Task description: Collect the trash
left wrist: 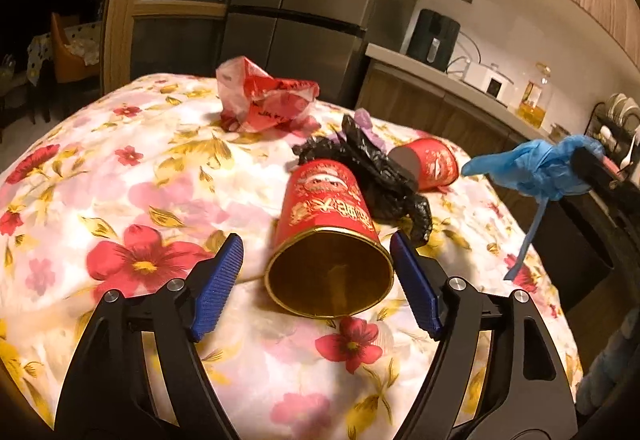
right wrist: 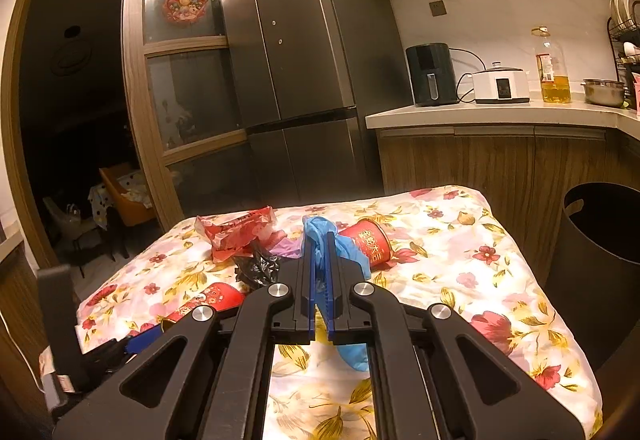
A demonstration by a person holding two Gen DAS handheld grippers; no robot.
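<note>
— Beside your table (right wrist: 460, 240), what does the black bin (right wrist: 596, 240) hold?
— You cannot tell; its inside is dark.
— And the cloth?
— A red plastic bag (left wrist: 264, 99) with unreadable writing, a crumpled black bag (left wrist: 376, 175), and two red cups with gold Chinese characters. The near cup (left wrist: 328, 240) lies empty between your left gripper (left wrist: 316, 260)'s wide jaws, untouched. Your right gripper (right wrist: 319, 260) pinches a blue glove (right wrist: 320, 240).

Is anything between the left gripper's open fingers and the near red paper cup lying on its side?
Nothing visible. The left gripper stands open astride the red paper cup's gold mouth; the crumpled black plastic bag lies behind it.
</note>
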